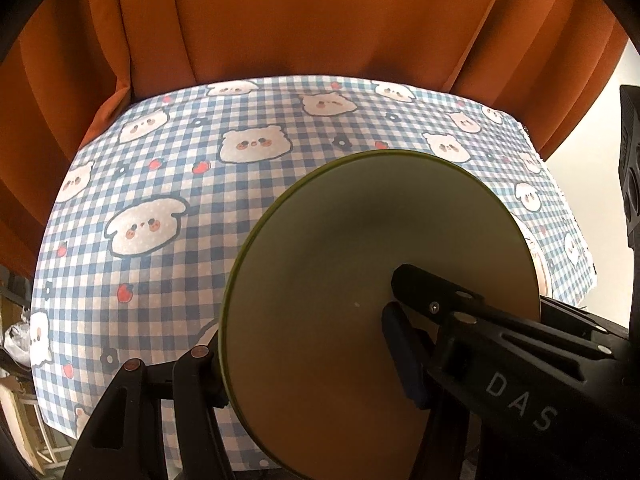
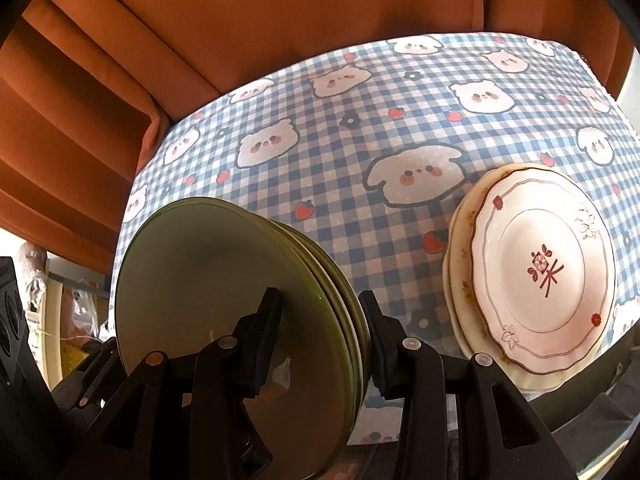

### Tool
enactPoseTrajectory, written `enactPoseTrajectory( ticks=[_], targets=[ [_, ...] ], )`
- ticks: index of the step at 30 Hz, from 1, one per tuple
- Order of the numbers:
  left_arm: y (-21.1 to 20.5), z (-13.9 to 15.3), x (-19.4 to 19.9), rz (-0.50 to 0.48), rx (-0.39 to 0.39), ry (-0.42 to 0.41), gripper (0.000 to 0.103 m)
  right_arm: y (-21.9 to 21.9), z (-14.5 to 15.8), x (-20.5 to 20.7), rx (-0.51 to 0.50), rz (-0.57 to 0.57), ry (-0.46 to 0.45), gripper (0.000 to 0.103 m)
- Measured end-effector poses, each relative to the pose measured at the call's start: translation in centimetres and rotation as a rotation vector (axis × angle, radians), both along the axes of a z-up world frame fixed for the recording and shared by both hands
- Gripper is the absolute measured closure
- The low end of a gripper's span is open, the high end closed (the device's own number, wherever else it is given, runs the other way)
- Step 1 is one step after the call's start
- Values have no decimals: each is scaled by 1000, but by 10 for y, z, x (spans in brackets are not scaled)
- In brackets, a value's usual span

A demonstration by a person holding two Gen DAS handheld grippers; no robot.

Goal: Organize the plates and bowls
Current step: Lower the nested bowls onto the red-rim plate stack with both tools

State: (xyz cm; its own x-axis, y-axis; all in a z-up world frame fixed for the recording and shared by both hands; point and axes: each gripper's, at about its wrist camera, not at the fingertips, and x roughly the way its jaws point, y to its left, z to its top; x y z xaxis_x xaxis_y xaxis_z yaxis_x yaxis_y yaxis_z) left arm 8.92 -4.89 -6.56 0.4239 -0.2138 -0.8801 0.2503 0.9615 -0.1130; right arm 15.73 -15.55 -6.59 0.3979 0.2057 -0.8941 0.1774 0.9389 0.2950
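Note:
A stack of several olive-green plates (image 2: 224,280) is held tilted on edge above the checked tablecloth (image 2: 360,128). My right gripper (image 2: 320,340) is shut on it, one finger on the top plate's face and the other under the stack. In the left wrist view the same green plates (image 1: 360,240) fill the lower middle. My left gripper (image 1: 304,360) is shut on them too, its right finger (image 1: 404,352) lying across the top face. On the cloth to the right rests a pile of white plates with red flower print (image 2: 540,268).
An orange curtain (image 1: 300,20) hangs behind the table's far edge. The blue-and-white cloth with bear prints (image 1: 180,160) covers the table. Clutter shows past the table's left edge (image 2: 72,304). The other gripper's black body (image 1: 628,184) stands at the right edge of the left wrist view.

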Motion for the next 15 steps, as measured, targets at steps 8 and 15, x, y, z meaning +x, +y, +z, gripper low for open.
enactPoseTrajectory(
  ticks=[8, 15],
  targets=[
    [-30, 5, -6, 19, 16, -34, 41, -30, 4, -3, 13, 26, -37, 60],
    [-63, 12, -7, 47, 12, -50, 41, -65, 16, -4, 8, 60, -61, 60]
  ],
)
